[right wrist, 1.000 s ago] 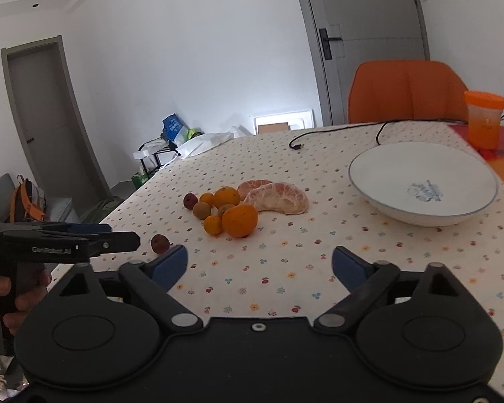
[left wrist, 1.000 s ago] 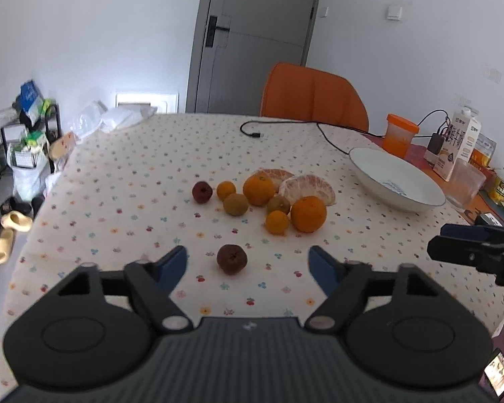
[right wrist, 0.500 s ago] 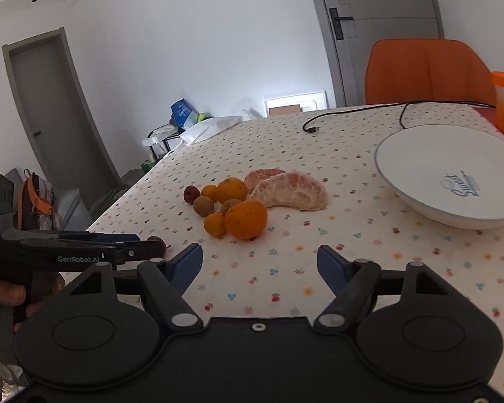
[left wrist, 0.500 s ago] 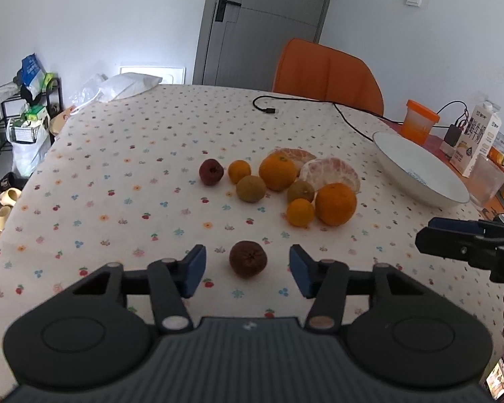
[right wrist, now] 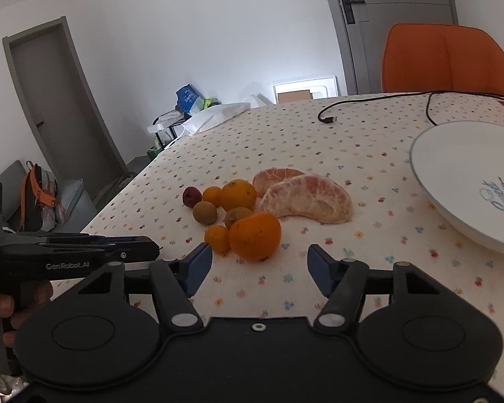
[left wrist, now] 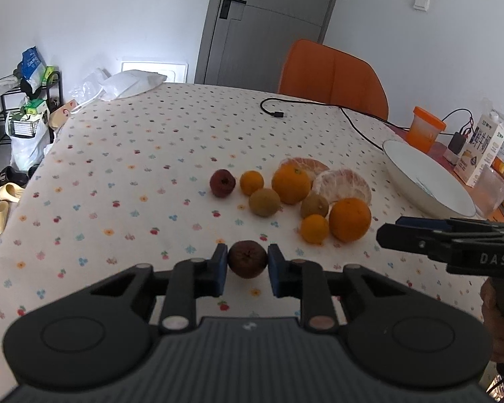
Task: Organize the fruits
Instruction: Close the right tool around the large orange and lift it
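Since a second earlier, the left gripper (left wrist: 247, 264) had gone from spread wide to closed in on the dark brown fruit (left wrist: 247, 258), and the right gripper (right wrist: 259, 262) had drawn up closer to the pile.

Seen along the left gripper, its two blue pads (left wrist: 220, 268) pressed against either side of the dark brown fruit, pinching it right at the tips; whether the fruit was resting on the flowered desk (left wrist: 124, 181) or lifted off it could not be told. Ahead of the tips and to their right lay the rest of the fruit: a dark red fruit (left wrist: 222, 183), a small orange (left wrist: 251, 182), a kiwi (left wrist: 264, 202), a big orange (left wrist: 291, 183), two peeled pomelo pieces (left wrist: 346, 186), another kiwi (left wrist: 315, 205), a second small orange (left wrist: 315, 228) and a large orange (left wrist: 350, 219). Farther right sat the white bowl (left wrist: 406, 171). The other gripper reached in from the right edge.

Seen along the right gripper, its jaws stood spread apart and held nothing. The large orange (right wrist: 255, 235) lay just ahead of the gap, a small orange (right wrist: 217, 238) touching it on the left, the pomelo piece (right wrist: 307, 203) beyond. The white bowl (right wrist: 430, 181) lay ahead to the right. The left gripper (right wrist: 151, 252) came in low from the left, its fruit hidden from this side.
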The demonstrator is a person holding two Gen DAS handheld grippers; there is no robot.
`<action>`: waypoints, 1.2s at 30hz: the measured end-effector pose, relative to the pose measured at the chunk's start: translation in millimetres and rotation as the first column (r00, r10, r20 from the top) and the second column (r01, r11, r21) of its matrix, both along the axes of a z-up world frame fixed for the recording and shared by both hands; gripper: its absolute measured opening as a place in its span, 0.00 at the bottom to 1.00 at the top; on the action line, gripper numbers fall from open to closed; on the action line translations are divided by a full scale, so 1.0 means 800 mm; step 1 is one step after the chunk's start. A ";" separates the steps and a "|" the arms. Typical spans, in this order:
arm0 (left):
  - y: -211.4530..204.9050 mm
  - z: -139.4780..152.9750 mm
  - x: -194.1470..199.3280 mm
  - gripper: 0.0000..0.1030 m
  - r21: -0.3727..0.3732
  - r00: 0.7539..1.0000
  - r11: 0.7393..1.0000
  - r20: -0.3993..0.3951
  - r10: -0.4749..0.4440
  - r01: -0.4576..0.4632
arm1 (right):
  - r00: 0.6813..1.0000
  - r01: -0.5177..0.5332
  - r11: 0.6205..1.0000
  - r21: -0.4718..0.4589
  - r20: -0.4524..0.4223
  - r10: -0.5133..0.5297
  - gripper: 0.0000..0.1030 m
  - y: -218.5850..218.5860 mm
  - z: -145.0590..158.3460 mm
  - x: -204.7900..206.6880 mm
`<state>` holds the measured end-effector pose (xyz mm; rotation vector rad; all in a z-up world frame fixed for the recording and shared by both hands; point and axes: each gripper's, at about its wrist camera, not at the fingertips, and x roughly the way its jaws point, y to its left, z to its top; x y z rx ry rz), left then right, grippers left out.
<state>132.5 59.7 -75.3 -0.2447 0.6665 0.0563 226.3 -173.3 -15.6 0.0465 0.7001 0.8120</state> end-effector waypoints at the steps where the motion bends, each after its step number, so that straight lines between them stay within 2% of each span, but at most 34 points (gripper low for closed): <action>1: 0.001 0.000 0.001 0.23 0.000 1.000 1.000 -0.003 0.002 -0.002 | 1.000 -0.003 1.000 -0.002 0.001 0.003 0.61 0.003 0.000 0.002; 13: 0.008 0.008 0.012 0.23 0.009 1.000 1.000 -0.003 0.000 0.000 | 1.000 -0.008 1.000 -0.017 -0.029 0.007 0.59 0.027 -0.013 0.025; 16: 0.008 0.008 0.013 0.23 0.008 1.000 1.000 0.000 0.005 -0.005 | 0.999 -0.014 1.000 -0.015 -0.035 0.014 0.38 0.032 -0.016 0.028; 18: 0.007 0.009 0.015 0.23 0.012 1.000 1.000 -0.003 0.013 -0.013 | 0.999 0.001 1.000 -0.002 -0.048 -0.002 0.38 0.031 -0.016 0.029; 21: 0.002 0.014 0.016 0.23 0.016 1.000 1.000 0.006 0.010 -0.010 | 1.000 -0.009 1.000 0.024 -0.005 0.009 0.38 0.023 -0.008 0.020; 24: -0.009 0.020 0.017 0.23 0.019 1.000 1.000 0.018 -0.006 0.005 | 1.000 0.006 0.999 0.041 -0.003 -0.006 0.37 0.009 -0.002 0.018; 36: -0.070 0.038 0.037 0.23 0.030 0.992 0.994 0.063 -0.110 0.109 | 0.993 0.119 0.990 0.077 0.010 -0.120 0.38 -0.065 0.012 0.009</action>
